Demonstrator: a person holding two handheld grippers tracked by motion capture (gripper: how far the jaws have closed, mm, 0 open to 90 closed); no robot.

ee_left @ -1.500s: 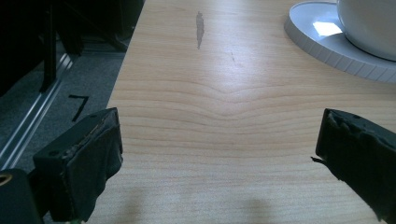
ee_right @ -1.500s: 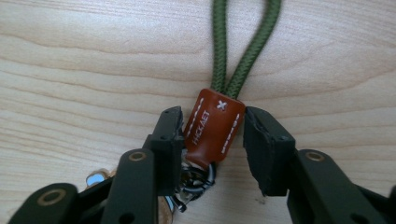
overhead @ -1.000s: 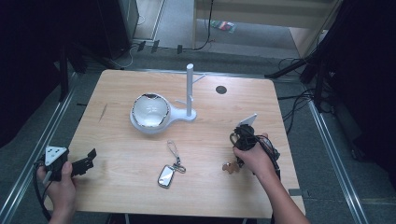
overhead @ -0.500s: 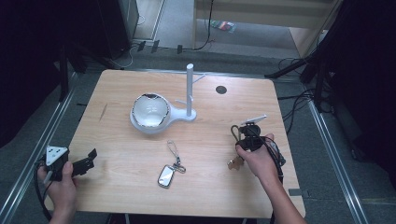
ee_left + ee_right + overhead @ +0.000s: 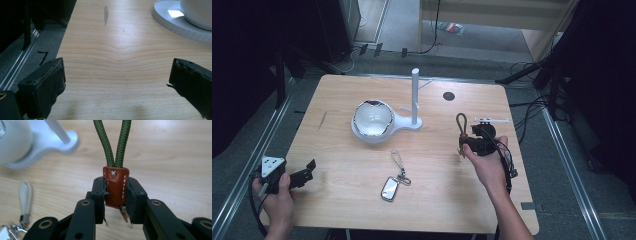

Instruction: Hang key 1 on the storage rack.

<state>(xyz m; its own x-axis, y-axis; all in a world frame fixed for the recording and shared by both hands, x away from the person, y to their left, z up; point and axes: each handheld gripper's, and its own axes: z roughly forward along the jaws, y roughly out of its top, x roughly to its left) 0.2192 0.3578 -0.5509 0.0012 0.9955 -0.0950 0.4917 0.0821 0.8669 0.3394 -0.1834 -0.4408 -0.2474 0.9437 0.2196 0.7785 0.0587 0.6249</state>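
In the high view our right hand [image 5: 486, 162] came in from the lower right of the frame, with the forearm slanting up and to the left. It carried the right gripper [image 5: 464, 142] above the right half of the wooden table [image 5: 337, 200]. This gripper was clamped on the brown leather tab [image 5: 115, 187] of a keychain, and its green cord loop [image 5: 461, 121] stood upright above the jaws. In the lower left, our left hand [image 5: 276, 195] rested at the table edge. The left gripper [image 5: 307, 172] pointed to the right, its jaws wide apart and holding nothing. A car key fob [image 5: 390, 187] lay at lower centre, and a white bowl stand [image 5: 377, 122] stood at upper centre.
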